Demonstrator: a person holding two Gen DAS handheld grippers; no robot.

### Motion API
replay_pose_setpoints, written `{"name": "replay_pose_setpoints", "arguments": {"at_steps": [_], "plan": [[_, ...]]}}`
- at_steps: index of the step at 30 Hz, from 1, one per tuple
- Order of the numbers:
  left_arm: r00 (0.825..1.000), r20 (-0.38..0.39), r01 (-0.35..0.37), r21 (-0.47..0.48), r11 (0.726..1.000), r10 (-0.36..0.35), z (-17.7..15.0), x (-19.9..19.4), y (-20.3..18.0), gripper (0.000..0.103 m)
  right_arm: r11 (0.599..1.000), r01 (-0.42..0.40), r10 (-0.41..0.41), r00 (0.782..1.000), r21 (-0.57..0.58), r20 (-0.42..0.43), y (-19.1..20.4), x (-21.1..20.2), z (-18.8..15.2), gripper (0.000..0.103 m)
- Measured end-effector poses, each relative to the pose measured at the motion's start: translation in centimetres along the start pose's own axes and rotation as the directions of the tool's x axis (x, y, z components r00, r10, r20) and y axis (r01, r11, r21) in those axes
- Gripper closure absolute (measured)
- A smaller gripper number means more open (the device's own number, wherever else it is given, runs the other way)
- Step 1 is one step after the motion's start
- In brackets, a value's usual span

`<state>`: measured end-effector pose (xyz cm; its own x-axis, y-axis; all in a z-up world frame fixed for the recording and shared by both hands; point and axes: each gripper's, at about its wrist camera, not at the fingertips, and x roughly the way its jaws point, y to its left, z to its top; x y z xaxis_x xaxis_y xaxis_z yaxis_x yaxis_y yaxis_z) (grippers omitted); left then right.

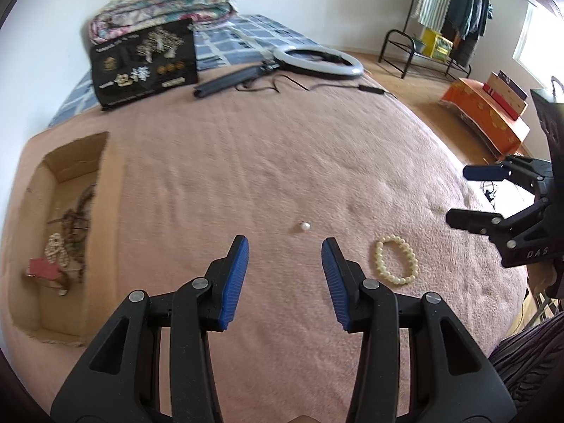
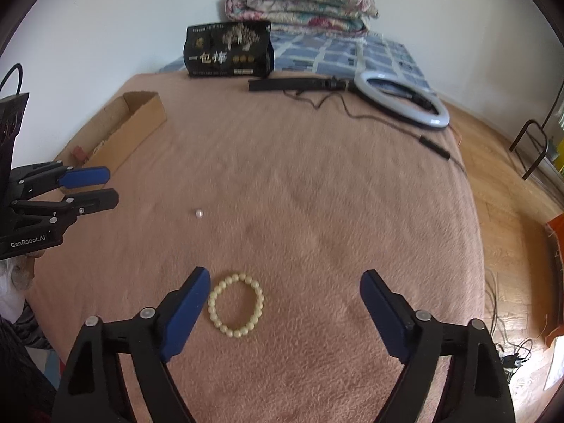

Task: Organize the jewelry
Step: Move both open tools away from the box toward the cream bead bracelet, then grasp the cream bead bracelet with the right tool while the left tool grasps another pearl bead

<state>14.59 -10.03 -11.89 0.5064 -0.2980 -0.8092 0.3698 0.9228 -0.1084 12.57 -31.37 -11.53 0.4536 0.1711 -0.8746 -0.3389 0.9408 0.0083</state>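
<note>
The right claw (image 2: 283, 283) is held wide and empty above the bead bracelet (image 2: 235, 305), which lies on the pink blanket (image 2: 317, 211) just beside the claw's left pad. Because the bracelet is off-centre, it may be pushed aside rather than gripped on closing. The left claw (image 1: 284, 248) is set narrower, also empty, aimed short of the loose pearl (image 1: 305, 226); so small and round a bead may be rolled away. Farther off, the cardboard box (image 1: 105, 190) holds collected jewelry; a carried piece could be dropped short.

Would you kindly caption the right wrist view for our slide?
Open right gripper poised over a cream bead bracelet on the pink blanket; a loose pearl lies beyond.
</note>
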Motion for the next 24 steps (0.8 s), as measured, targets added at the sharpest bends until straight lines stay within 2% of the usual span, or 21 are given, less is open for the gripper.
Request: {"name": "replay_pose_setpoints", "arguments": {"at_steps": [6, 10, 15, 20, 24], "plan": [[0.999, -0.044, 0.019, -0.029, 0.999, -0.02, 0.2, 2.8, -0.5, 0.068, 0.999, -0.034, 0.034, 0.998, -0.007, -0.05, 0.5, 1.9, -0.8, 0.024], [0.998, -0.06, 0.025, -0.048, 0.999, -0.027, 0.1, 4.7, -1.0, 0.073, 0.999, -0.041, 0.039, 0.996, -0.028, -0.084, 1.2, 3.2, -1.4, 0.034], [0.996, -0.08, 0.043, -0.059, 0.997, -0.048, -0.1, 6.7, -1.5, 0.083, 0.998, -0.055, 0.053, 0.992, -0.017, -0.111, 1.0, 4.4, -1.8, 0.045], [0.996, -0.079, 0.038, -0.061, 0.997, -0.043, 0.3, 7.9, -1.5, 0.088, 0.996, -0.082, 0.084, 0.989, 0.021, -0.119, 0.3, 4.9, -1.8, 0.053], [0.997, -0.079, 0.019, -0.056, 0.998, -0.024, 0.7, 8.7, -1.4, 0.089, 0.993, -0.107, 0.111, 0.985, 0.04, -0.134, 0.1, 5.4, -2.1, 0.059]]}}
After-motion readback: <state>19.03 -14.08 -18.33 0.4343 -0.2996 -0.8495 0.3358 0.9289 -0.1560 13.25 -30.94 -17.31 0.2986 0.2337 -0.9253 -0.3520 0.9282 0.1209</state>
